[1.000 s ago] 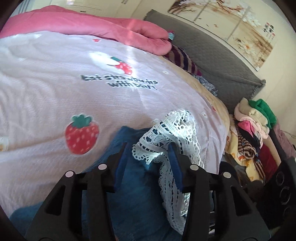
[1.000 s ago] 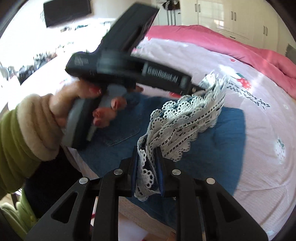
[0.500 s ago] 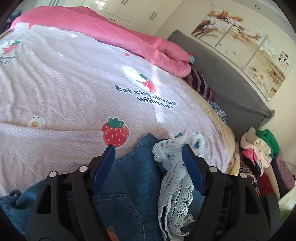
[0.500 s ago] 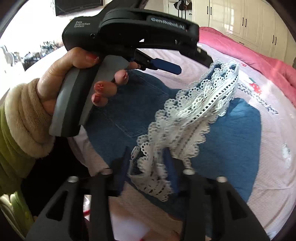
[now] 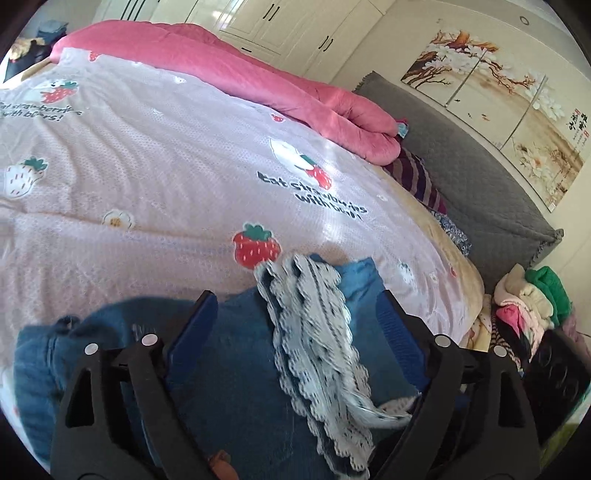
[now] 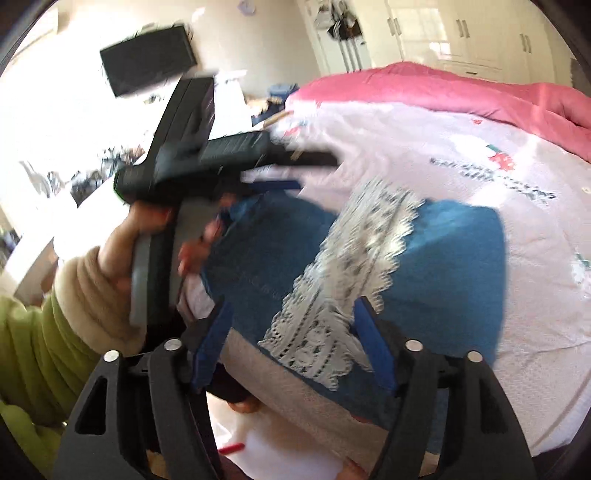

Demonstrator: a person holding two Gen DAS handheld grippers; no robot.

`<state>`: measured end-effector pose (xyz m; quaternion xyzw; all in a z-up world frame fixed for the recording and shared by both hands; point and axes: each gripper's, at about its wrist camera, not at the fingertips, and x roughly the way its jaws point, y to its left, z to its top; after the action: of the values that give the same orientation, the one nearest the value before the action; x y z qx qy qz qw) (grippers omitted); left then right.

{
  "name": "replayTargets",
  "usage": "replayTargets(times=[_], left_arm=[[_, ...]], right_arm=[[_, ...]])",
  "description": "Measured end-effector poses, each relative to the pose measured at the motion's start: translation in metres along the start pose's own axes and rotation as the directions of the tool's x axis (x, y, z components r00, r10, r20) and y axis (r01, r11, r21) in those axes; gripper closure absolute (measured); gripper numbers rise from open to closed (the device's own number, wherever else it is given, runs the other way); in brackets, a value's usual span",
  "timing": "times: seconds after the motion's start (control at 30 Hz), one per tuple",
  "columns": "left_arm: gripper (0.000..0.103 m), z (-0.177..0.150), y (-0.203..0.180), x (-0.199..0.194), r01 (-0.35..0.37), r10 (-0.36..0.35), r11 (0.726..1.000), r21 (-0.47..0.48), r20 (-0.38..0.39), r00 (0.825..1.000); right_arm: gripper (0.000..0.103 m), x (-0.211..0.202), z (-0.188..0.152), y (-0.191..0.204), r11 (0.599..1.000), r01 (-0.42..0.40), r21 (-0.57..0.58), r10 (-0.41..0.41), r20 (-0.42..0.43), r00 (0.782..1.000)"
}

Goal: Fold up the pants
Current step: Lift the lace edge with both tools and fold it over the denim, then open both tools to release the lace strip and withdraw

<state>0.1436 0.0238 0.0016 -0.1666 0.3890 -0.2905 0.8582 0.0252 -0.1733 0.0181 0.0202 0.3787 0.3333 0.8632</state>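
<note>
Denim pants (image 5: 229,369) lie folded at the near edge of the bed (image 5: 155,177), their white lace trim (image 5: 314,332) running away from both grippers. Left gripper (image 5: 295,325) and right gripper (image 6: 291,332) have just been opening; both stand wide, lace between the fingers but unpinched. Strawberry-print sheet, pink quilt (image 5: 258,81), white wardrobes (image 5: 280,22) behind.

free: bedspread (image 5: 155,155) beyond pants (image 5: 236,354) | blocked: quilt (image 5: 258,74), headboard (image 5: 480,192)
</note>
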Motion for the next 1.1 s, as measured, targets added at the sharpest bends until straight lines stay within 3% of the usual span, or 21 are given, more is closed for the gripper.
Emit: replayTargets(times=[0.23,0.33,0.5,0.63,0.77,0.9,1.0,1.1], left_arm=[[0.020,-0.026,-0.008,-0.010,-0.015,0.015,1.000,-0.001,-0.034,0.999],[0.019,-0.034,-0.011,-0.012,-0.036,0.037,0.999,0.009,-0.033,0.999],[0.019,-0.045,-0.018,-0.004,-0.038,0.039,0.999,0.017,-0.075,0.996],[0.019,-0.054,-0.026,0.002,-0.077,0.082,0.996,0.055,-0.097,0.992],[0.019,-0.058,-0.031,-0.001,-0.075,0.081,0.995,0.064,-0.102,0.992],[0.019,-0.062,-0.035,-0.002,-0.109,0.117,0.991,0.082,-0.104,0.988],[0.019,-0.066,-0.042,-0.002,-0.106,0.115,0.991,0.084,-0.106,0.988],[0.019,-0.072,-0.053,-0.003,-0.112,0.121,0.989,0.097,-0.091,0.988]], right_arm=[[0.025,-0.005,-0.004,-0.008,1.000,0.022,0.007,-0.021,-0.031,0.999],[0.024,0.008,-0.010,-0.008,1.000,0.023,-0.008,-0.023,-0.103,0.994],[0.024,0.034,-0.034,0.018,0.991,-0.124,-0.059,0.106,-0.236,0.966],[0.024,0.037,-0.040,0.023,0.984,-0.166,-0.065,0.142,-0.279,0.950],[0.024,0.005,-0.027,0.007,0.993,-0.079,-0.090,0.060,-0.204,0.977],[0.024,-0.029,-0.005,-0.032,0.993,0.099,-0.071,-0.106,-0.113,0.988],[0.024,-0.037,0.016,-0.067,0.978,0.210,-0.016,-0.210,-0.070,0.975],[0.023,-0.027,0.031,-0.092,0.944,0.330,-0.026,-0.331,-0.053,0.942]])
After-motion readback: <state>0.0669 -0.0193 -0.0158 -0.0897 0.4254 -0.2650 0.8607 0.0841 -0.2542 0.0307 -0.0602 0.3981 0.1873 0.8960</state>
